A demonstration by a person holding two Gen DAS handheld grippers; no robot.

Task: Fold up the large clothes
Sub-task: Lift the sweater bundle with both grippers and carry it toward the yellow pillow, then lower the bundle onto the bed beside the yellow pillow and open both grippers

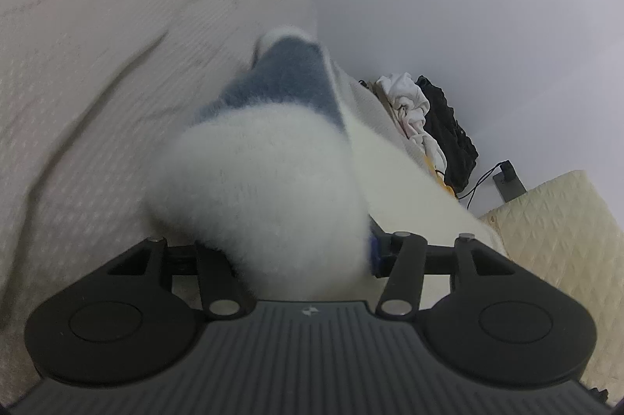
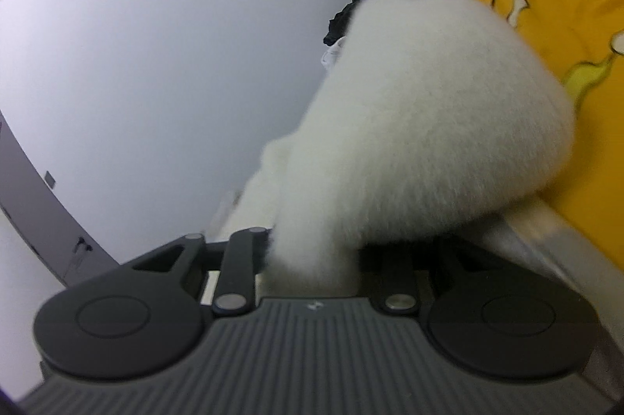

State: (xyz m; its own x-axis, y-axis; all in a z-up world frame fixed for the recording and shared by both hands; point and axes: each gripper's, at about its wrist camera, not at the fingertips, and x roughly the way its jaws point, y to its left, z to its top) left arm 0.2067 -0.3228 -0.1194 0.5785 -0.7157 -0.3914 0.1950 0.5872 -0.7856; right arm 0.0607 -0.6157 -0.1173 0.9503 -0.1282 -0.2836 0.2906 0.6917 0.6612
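A fluffy white garment (image 1: 265, 181) with a blue-grey band (image 1: 284, 79) bulges up out of my left gripper (image 1: 288, 251), which is shut on a thick bunch of it. The fingertips are buried in the pile; only a blue pad (image 1: 374, 251) shows at the right jaw. In the right wrist view another part of the same white garment (image 2: 429, 126) narrows down into my right gripper (image 2: 312, 259), which is shut on it with its fingertips hidden. The garment hangs over a textured white bedspread (image 1: 78, 64).
A heap of clothes, white (image 1: 409, 103) and black (image 1: 448, 126), lies against the pale wall (image 2: 156, 44). A black plug with a cable (image 1: 507, 177) sits by a cream quilted pad (image 1: 557, 220). A yellow printed cloth (image 2: 585, 126) lies to the right of the right gripper.
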